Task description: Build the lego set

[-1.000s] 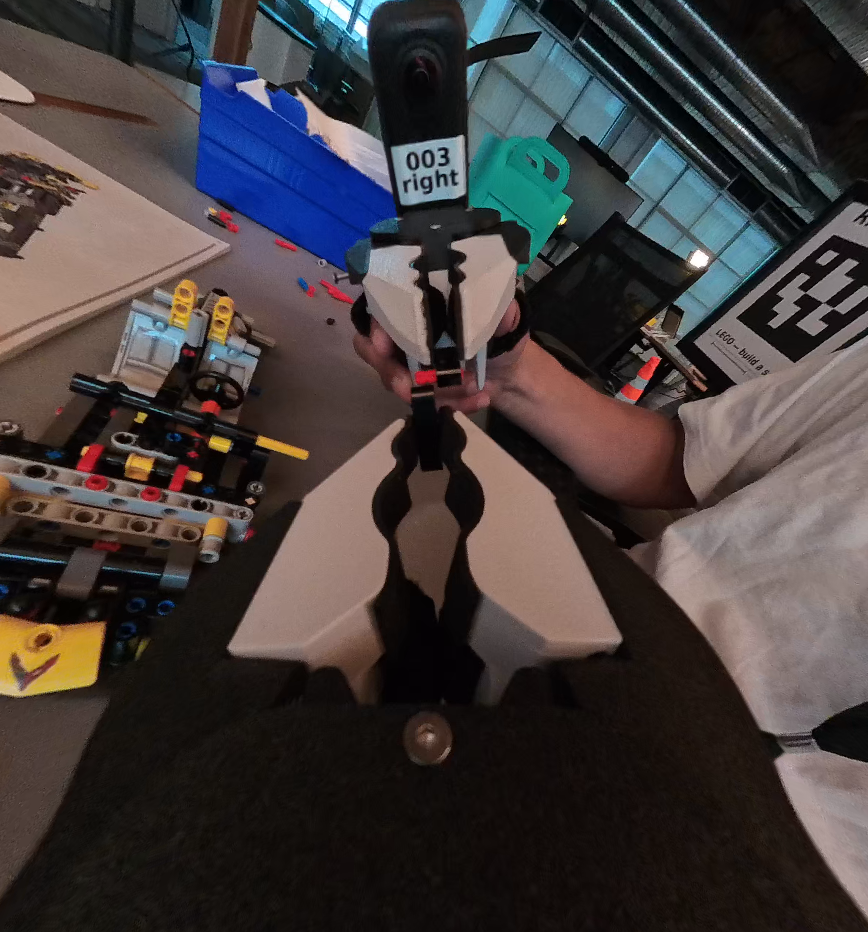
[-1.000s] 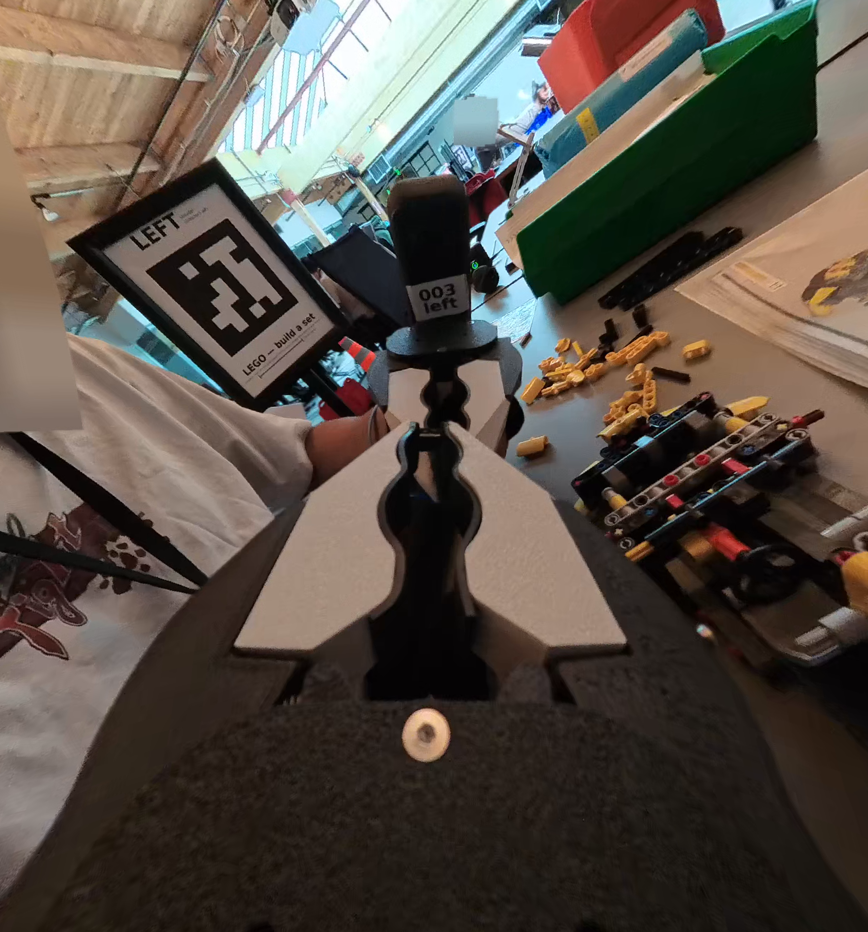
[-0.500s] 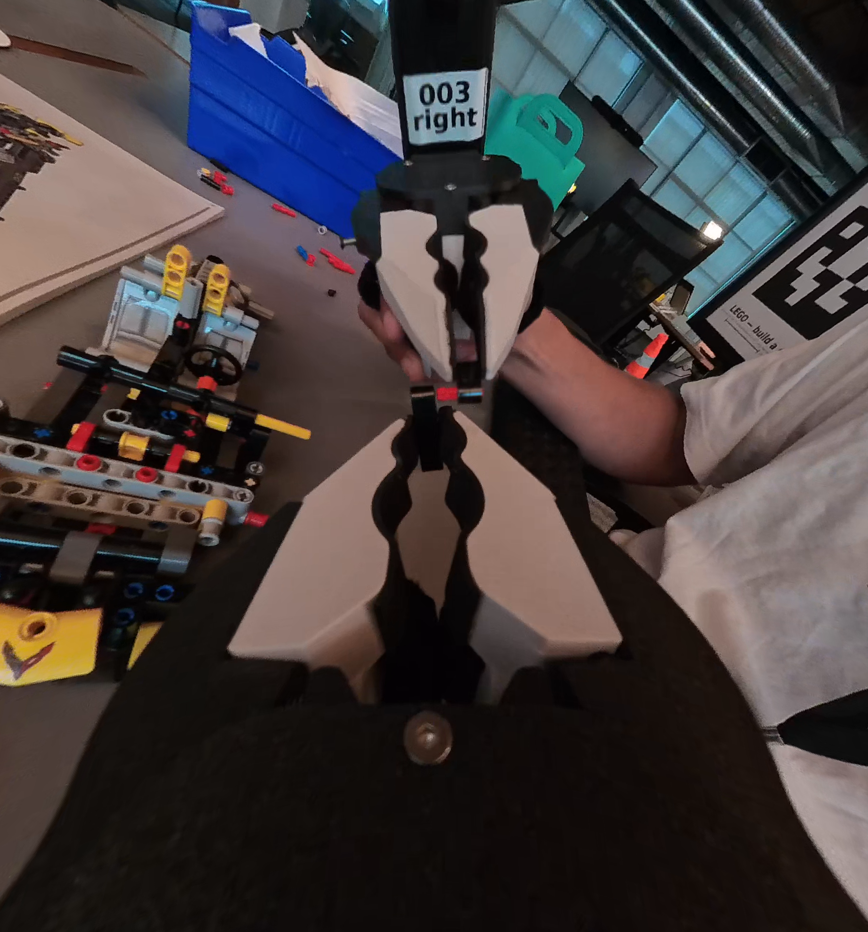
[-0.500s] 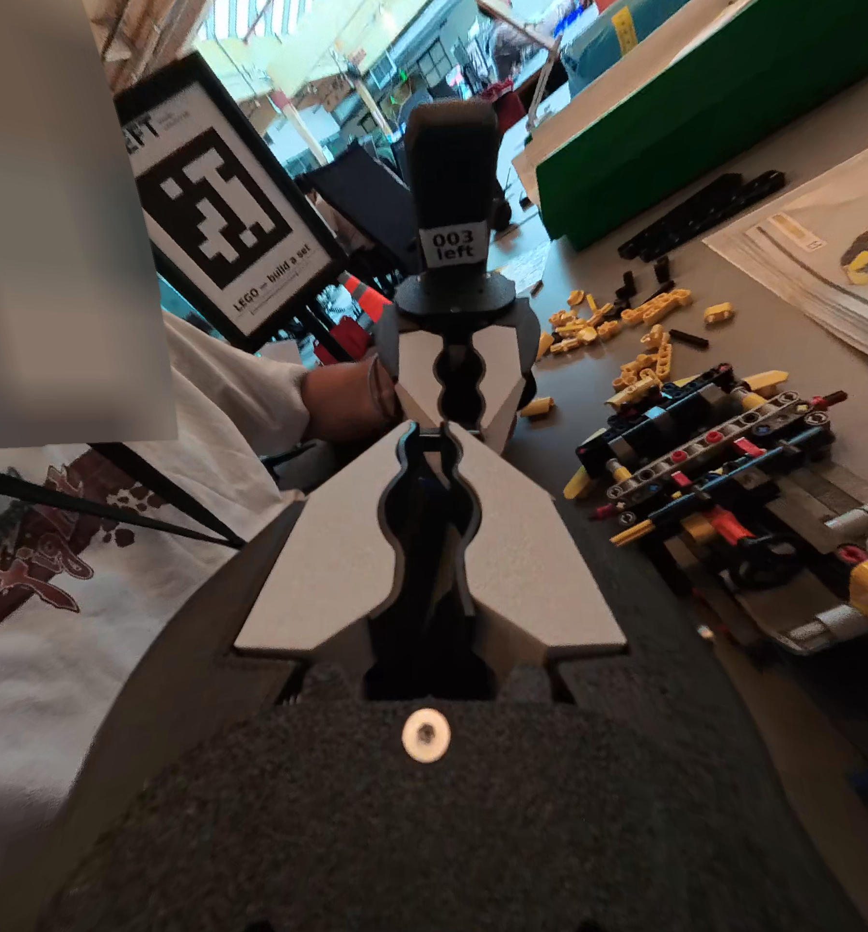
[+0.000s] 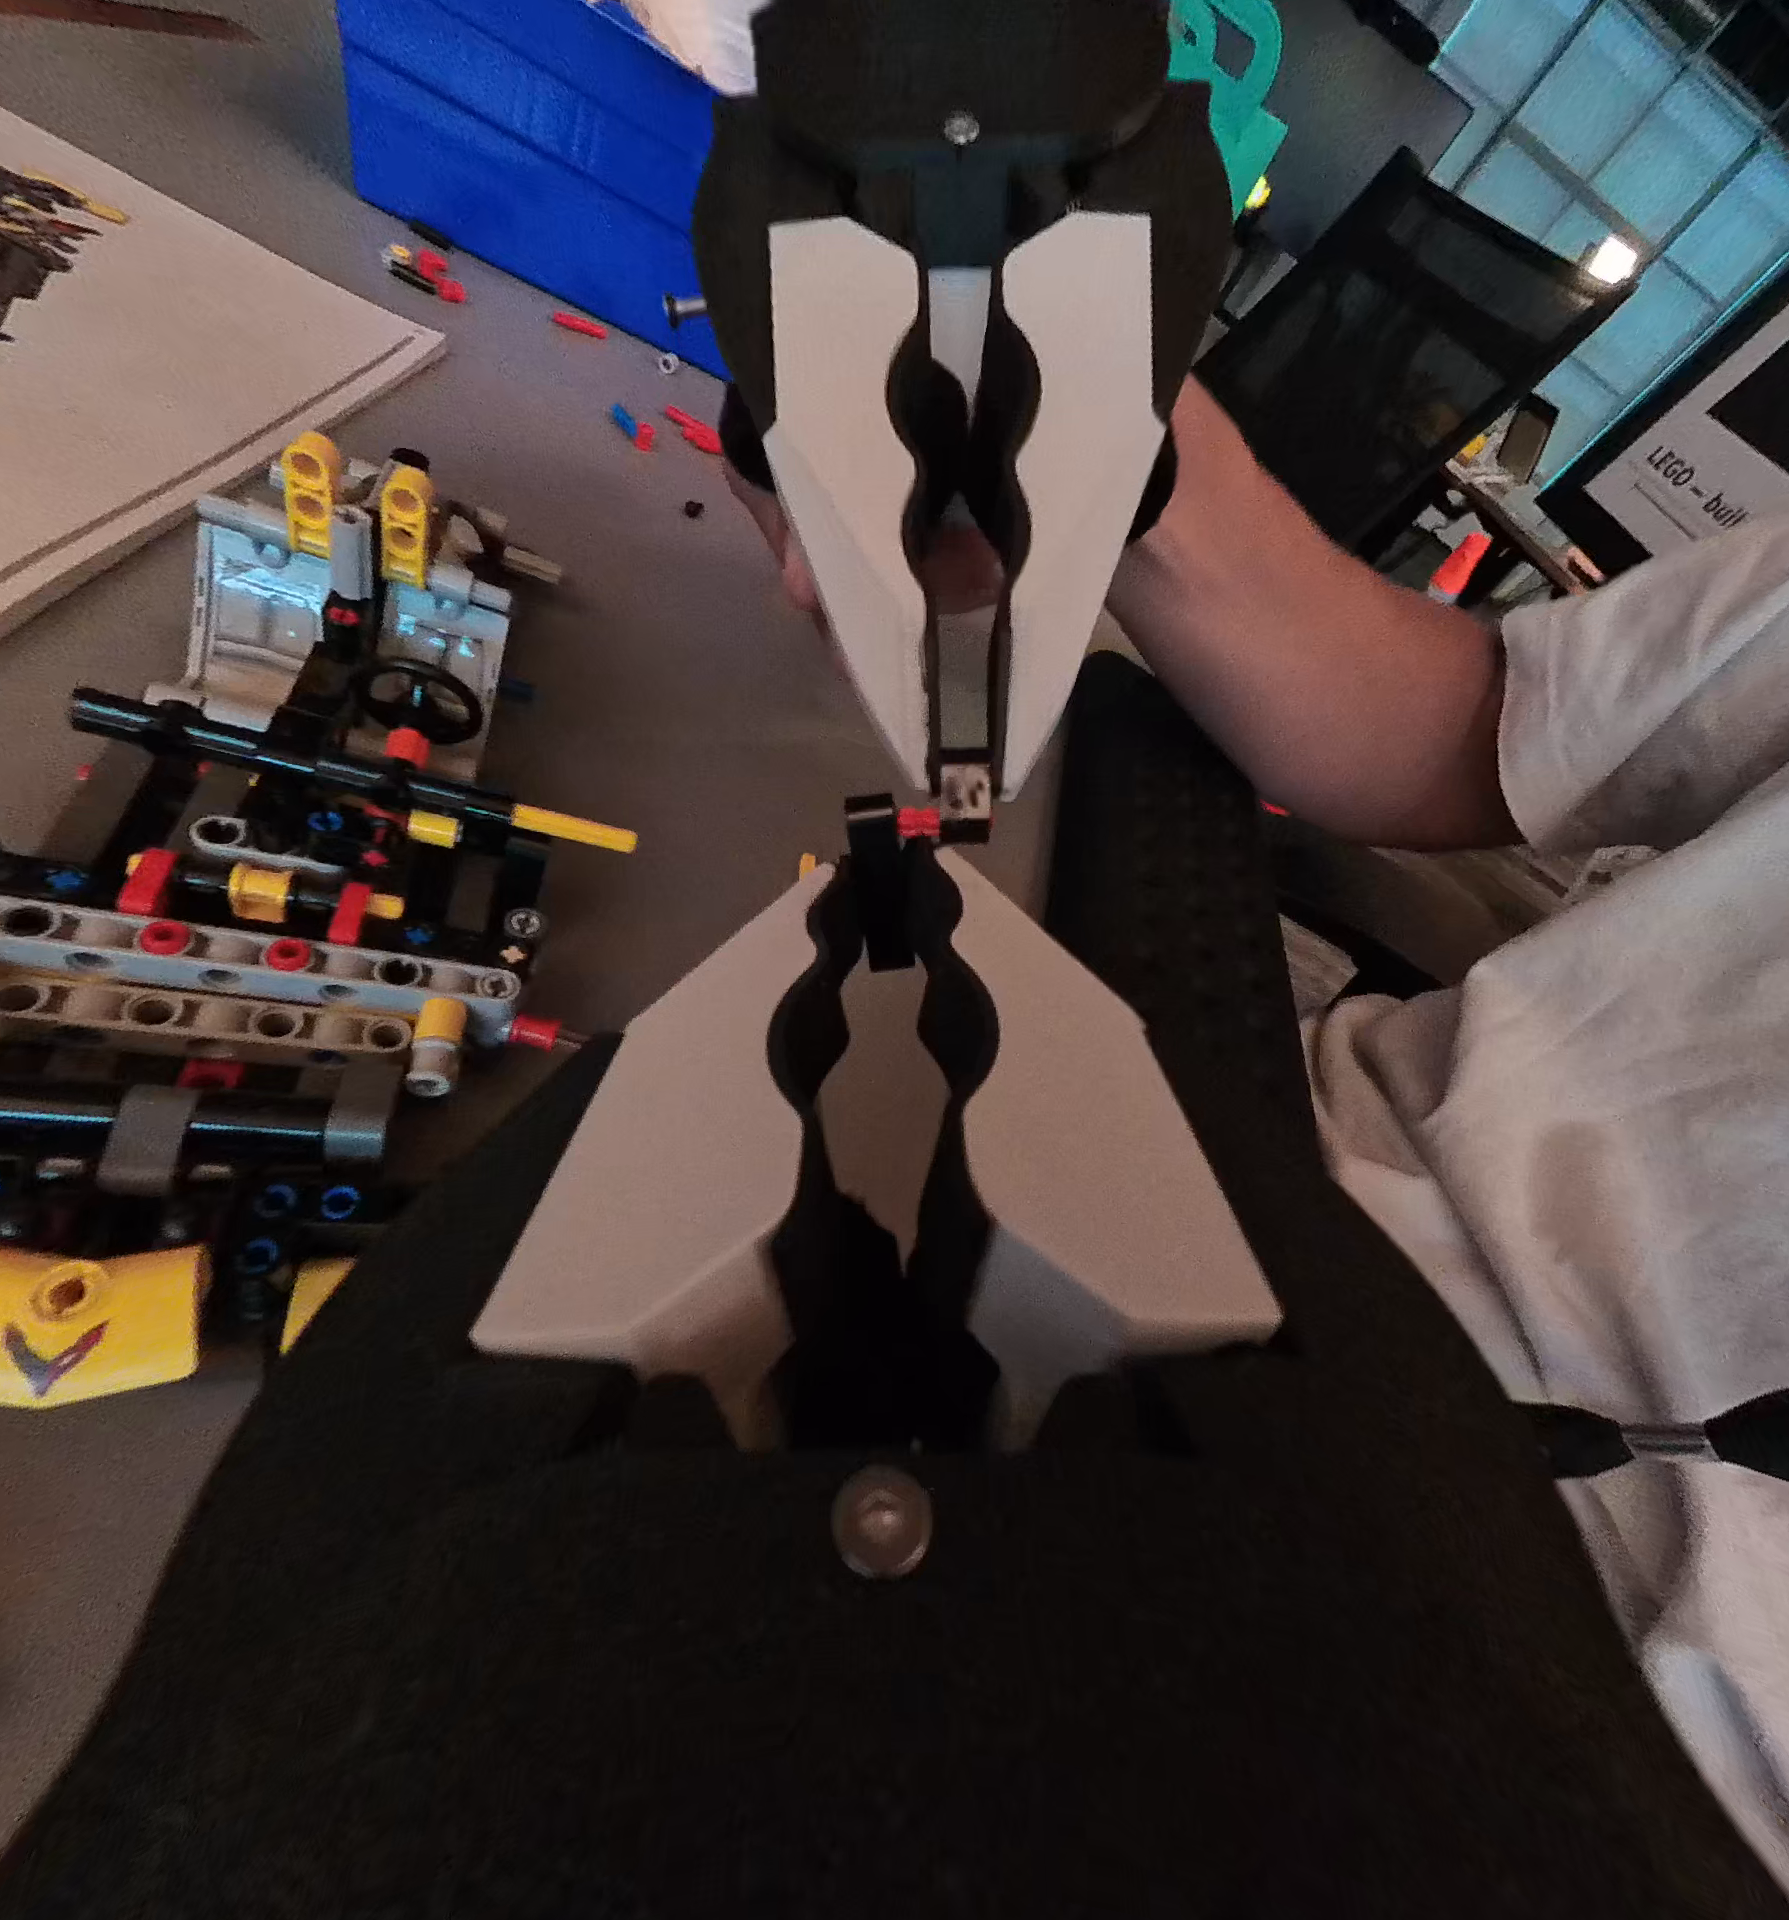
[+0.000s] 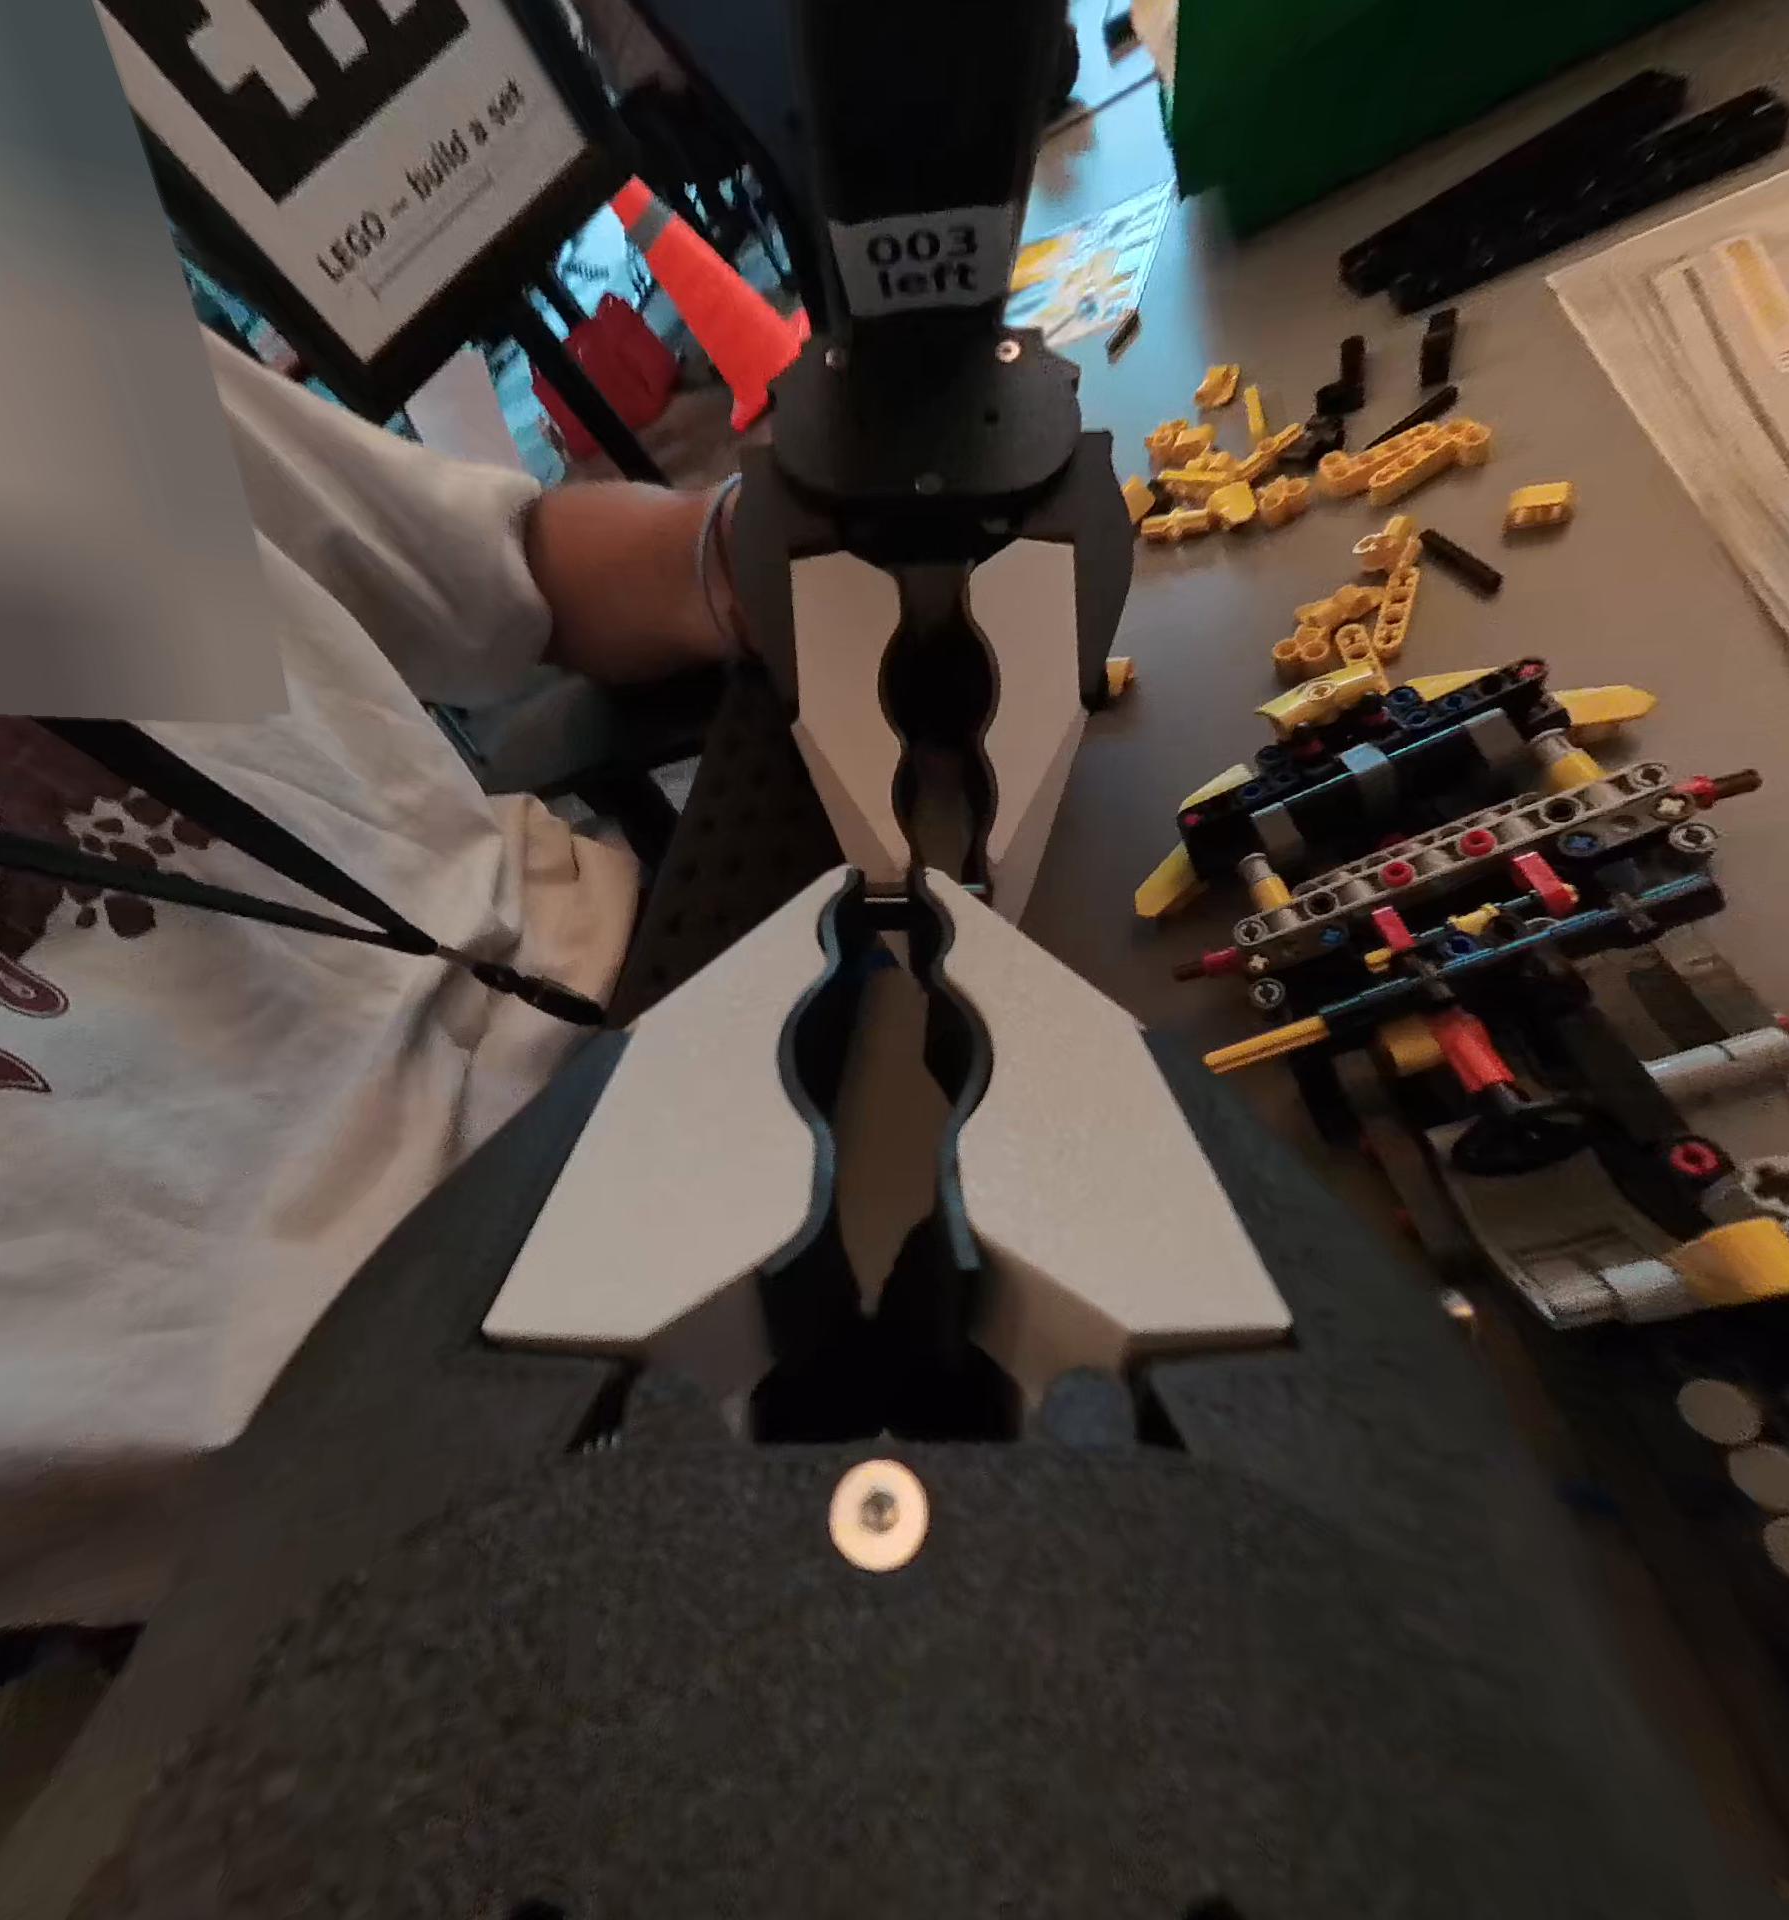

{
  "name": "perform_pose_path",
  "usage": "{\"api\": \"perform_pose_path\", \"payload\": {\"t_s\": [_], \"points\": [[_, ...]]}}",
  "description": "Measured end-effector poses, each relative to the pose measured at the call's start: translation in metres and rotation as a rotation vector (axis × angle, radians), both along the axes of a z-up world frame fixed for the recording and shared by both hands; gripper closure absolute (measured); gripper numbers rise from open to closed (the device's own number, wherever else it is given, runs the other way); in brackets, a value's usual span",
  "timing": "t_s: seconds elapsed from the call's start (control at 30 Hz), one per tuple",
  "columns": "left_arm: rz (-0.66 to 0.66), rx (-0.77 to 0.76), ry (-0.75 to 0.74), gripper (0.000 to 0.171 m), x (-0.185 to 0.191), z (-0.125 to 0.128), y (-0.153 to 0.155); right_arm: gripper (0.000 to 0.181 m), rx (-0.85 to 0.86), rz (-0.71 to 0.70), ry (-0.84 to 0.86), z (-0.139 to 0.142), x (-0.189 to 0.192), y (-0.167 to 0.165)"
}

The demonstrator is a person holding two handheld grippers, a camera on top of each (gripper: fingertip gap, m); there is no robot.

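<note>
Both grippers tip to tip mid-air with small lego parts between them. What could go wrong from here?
1. The left gripper pinches the black piece only at its fingertips; a push from the red pin may twist it loose.
2. The right gripper holds its small part just as shallowly, so pin and hole may misalign.
3. A dropped part could land in the half-built car or off the table's edge.

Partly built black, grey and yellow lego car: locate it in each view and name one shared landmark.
Left wrist view: partly built black, grey and yellow lego car, left edge, mid-height.
Right wrist view: same car, right side, mid-height.
Shared landmark: its black steering wheel.
</note>
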State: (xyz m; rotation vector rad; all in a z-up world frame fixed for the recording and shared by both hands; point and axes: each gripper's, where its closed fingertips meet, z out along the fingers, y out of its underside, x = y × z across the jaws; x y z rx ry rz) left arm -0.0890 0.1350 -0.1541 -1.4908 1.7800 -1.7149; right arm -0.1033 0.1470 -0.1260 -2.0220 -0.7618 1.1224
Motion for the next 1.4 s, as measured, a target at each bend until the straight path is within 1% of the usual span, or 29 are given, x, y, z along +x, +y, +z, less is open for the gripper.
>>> {"api": "perform_pose_path", "payload": {"t_s": [0.23, 0.33, 0.5, 0.73, 0.9, 0.93, 0.97, 1.0, 1.03, 1.07, 1.1, 1.13, 1.17, 1.2, 1.27, 1.3, 1.33, 1.4], "points": [[-0.013, 0.015, 0.016, 0.166, -0.001, -0.004, -0.001, 0.174, -0.002, 0.076, -0.120, -0.005, 0.000, -0.002], [-0.009, 0.025, 0.018, 0.167, -0.001, -0.005, 0.000, 0.174, -0.008, 0.082, -0.149, -0.006, 0.001, -0.001], [-0.017, 0.041, 0.030, 0.166, -0.002, -0.008, -0.002, 0.174, -0.027, 0.097, -0.137, -0.008, 0.001, -0.002], [-0.046, 0.078, 0.027, 0.166, -0.004, -0.010, -0.007, 0.174, -0.024, 0.174, -0.204, -0.012, -0.001, -0.009], [-0.051, 0.011, 0.012, 0.166, -0.005, -0.003, -0.005, 0.174, 0.035, 0.214, -0.219, -0.009, 0.001, -0.010], [-0.074, 0.014, 0.000, 0.166, -0.008, -0.001, -0.008, 0.175, 0.037, 0.202, -0.265, -0.015, 0.005, -0.008], [-0.127, -0.008, -0.065, 0.166, -0.012, 0.011, -0.018, 0.181, 0.053, 0.138, -0.379, -0.028, 0.018, 0.003], [-0.129, 0.017, -0.120, 0.166, -0.012, 0.018, -0.022, 0.181, 0.051, 0.133, -0.471, -0.043, 0.027, 0.005], [-0.054, 0.090, -0.082, 0.166, -0.004, 0.007, -0.010, 0.181, 0.028, 0.175, -0.381, -0.038, 0.016, -0.002], [-0.019, 0.067, -0.051, 0.166, -0.003, 0.004, -0.001, 0.181, 0.017, 0.166, -0.320, -0.033, 0.009, -0.004], [-0.003, 0.020, -0.045, 0.166, -0.004, 0.006, 0.005, 0.181, 0.013, 0.151, -0.388, -0.043, 0.019, -0.006], [0.020, 0.034, -0.039, 0.166, -0.004, 0.004, 0.009, 0.181, 0.006, 0.106, -0.424, -0.047, 0.029, -0.004], [0.054, 0.100, -0.019, 0.166, -0.003, -0.005, 0.015, 0.181, 0.008, 0.053, -0.374, -0.042, 0.033, -0.001], [0.079, 0.150, -0.001, 0.166, -0.002, -0.011, 0.018, 0.181, 0.019, -0.027, -0.342, -0.036, 0.042, 0.005], [0.120, 0.196, 0.015, 0.166, 0.002, -0.015, 0.024, 0.181, 0.066, -0.174, -0.386, -0.037, 0.067, 0.014], [0.140, 0.214, 0.020, 0.166, 0.004, -0.017, 0.028, 0.181, 0.119, -0.265, -0.406, -0.035, 0.080, 0.021], [0.149, 0.217, 0.021, 0.166, 0.004, -0.017, 0.029, 0.181, 0.168, -0.346, -0.390, -0.029, 0.090, 0.025], [0.156, 0.200, 0.015, 0.167, 0.003, -0.015, 0.030, 0.181, 0.266, -0.456, -0.304, -0.006, 0.104, 0.020]]}}
